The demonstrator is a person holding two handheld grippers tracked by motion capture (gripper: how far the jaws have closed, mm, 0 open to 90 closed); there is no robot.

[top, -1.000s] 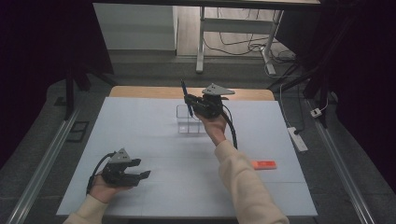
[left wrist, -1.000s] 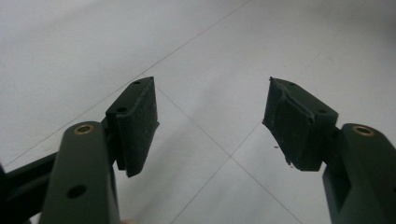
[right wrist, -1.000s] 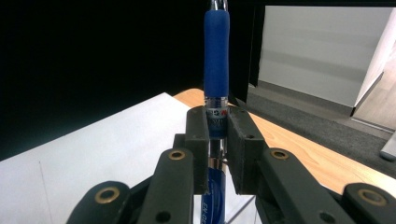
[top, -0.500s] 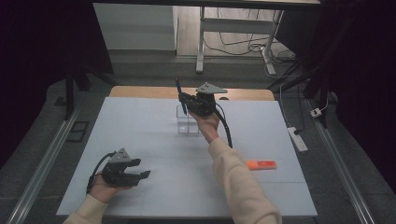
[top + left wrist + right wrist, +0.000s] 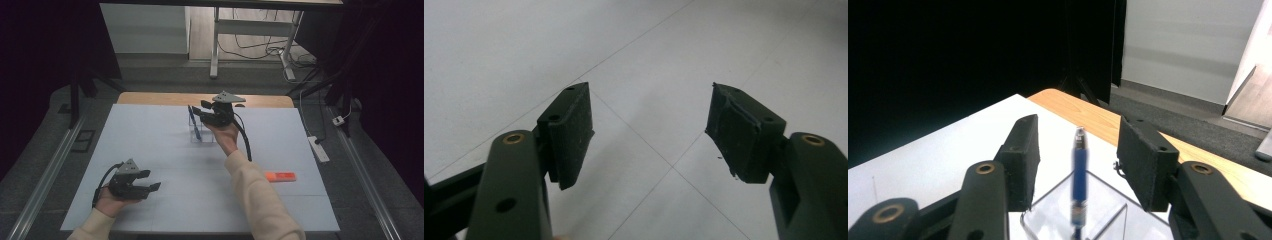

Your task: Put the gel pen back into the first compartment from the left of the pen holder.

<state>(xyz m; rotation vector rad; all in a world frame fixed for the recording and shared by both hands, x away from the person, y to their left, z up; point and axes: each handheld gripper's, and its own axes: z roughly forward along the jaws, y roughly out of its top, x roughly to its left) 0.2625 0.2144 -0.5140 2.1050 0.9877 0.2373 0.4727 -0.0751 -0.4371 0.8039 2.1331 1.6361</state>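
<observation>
While the person's right arm is reaching across the desk (image 5: pixel 150 130) toward its far middle, the right tongs (image 5: pixel 197 111) are hovering beside a clear container (image 5: pixel 201 134) standing there. Their jaws are standing apart with nothing clamped between them. A blue pen (image 5: pixel 194 123) is standing tilted in that container, its upper end rising just left of the jaw tips in the high view. From the right gripper view, the blue pen (image 5: pixel 1079 185) is showing upright between the two open jaws of the right tongs (image 5: pixel 1078 150), with clear space on either side, and its lower end is sitting inside the clear container (image 5: pixel 1088 215); whether either pad is touching it cannot be told for certain, though a gap is visible on both sides.

At the near left of the desk, the left tongs (image 5: pixel 152 180) are resting low in the person's left hand (image 5: pixel 111 202), pointing right. In the left gripper view the left tongs (image 5: pixel 649 132) are spread wide, holding nothing, with only the pale desk (image 5: pixel 499 60) surface between the pads.

An orange flat object (image 5: pixel 280 176) is lying on the near right part of the desk, well apart from both tongs. A white power strip (image 5: pixel 318 148) is lying on the floor just off the right edge.
</observation>
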